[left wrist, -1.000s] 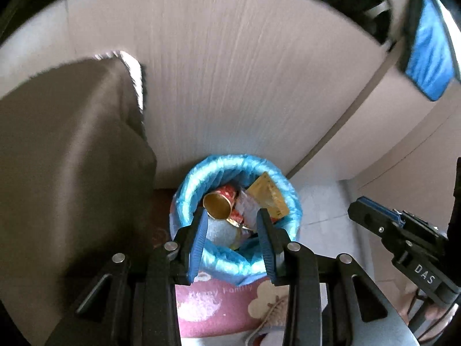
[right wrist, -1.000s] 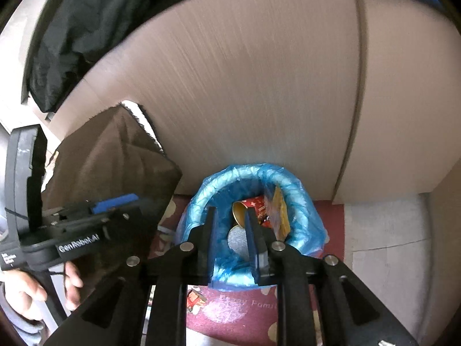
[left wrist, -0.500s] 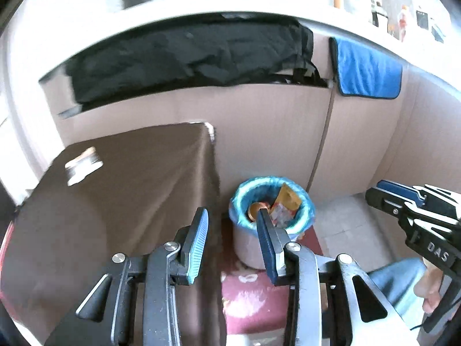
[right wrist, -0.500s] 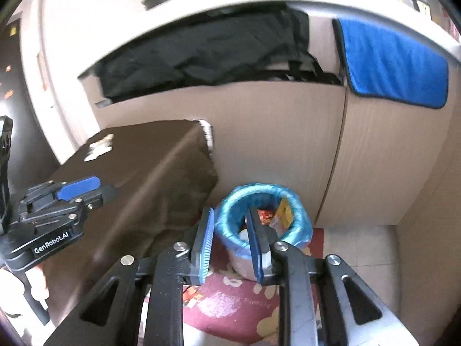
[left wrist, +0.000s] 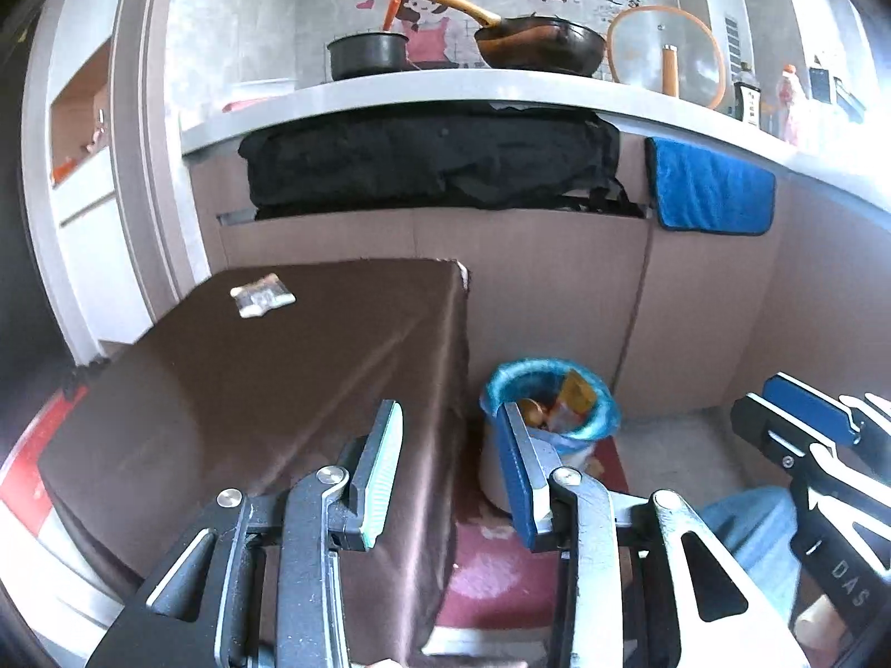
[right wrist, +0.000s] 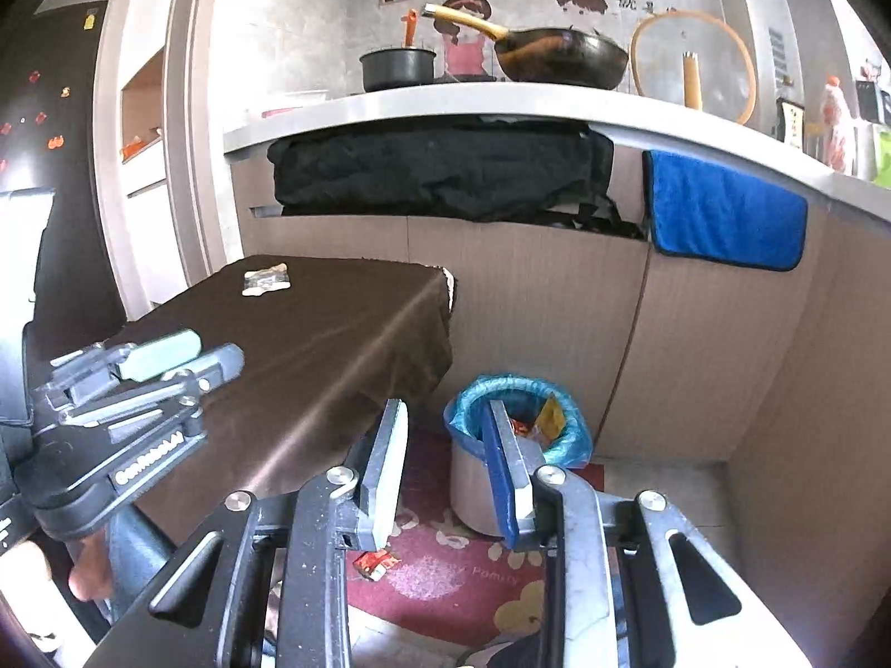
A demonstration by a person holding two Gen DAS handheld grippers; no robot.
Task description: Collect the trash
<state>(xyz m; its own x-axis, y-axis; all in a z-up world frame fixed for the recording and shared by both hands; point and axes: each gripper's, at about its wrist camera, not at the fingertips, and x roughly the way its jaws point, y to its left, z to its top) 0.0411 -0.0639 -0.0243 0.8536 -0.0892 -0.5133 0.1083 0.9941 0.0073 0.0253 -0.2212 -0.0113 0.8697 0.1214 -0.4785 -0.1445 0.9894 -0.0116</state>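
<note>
A bin lined with a blue bag point(left wrist: 604, 417) point(right wrist: 573, 434) stands on the floor beside the table, holding a paper cup and wrappers. A crumpled silver wrapper point(left wrist: 262, 295) point(right wrist: 266, 281) lies on the far part of the brown-clothed table point(left wrist: 250, 389) point(right wrist: 312, 345). A small red wrapper point(right wrist: 376, 563) lies on the red mat. My left gripper point(left wrist: 451, 409) point(right wrist: 214, 350) is open and empty, over the table's near corner. My right gripper point(right wrist: 445, 405) point(left wrist: 757, 395) hangs back from the bin with its jaws opening and nothing between them.
A cabinet front point(right wrist: 529, 306) with a black cloth point(left wrist: 429, 167) and a blue towel point(left wrist: 710, 192) rises behind the bin. Pans point(left wrist: 540, 47) sit on the counter above. A red mat point(right wrist: 445, 573) covers the floor by the bin. A person's hand point(right wrist: 22, 573) and trouser leg point(left wrist: 746, 534) show at the edges.
Both grippers have pulled back and up from just above the bin, so the table top and the counter have come into view. The right jaws stand wider than before.
</note>
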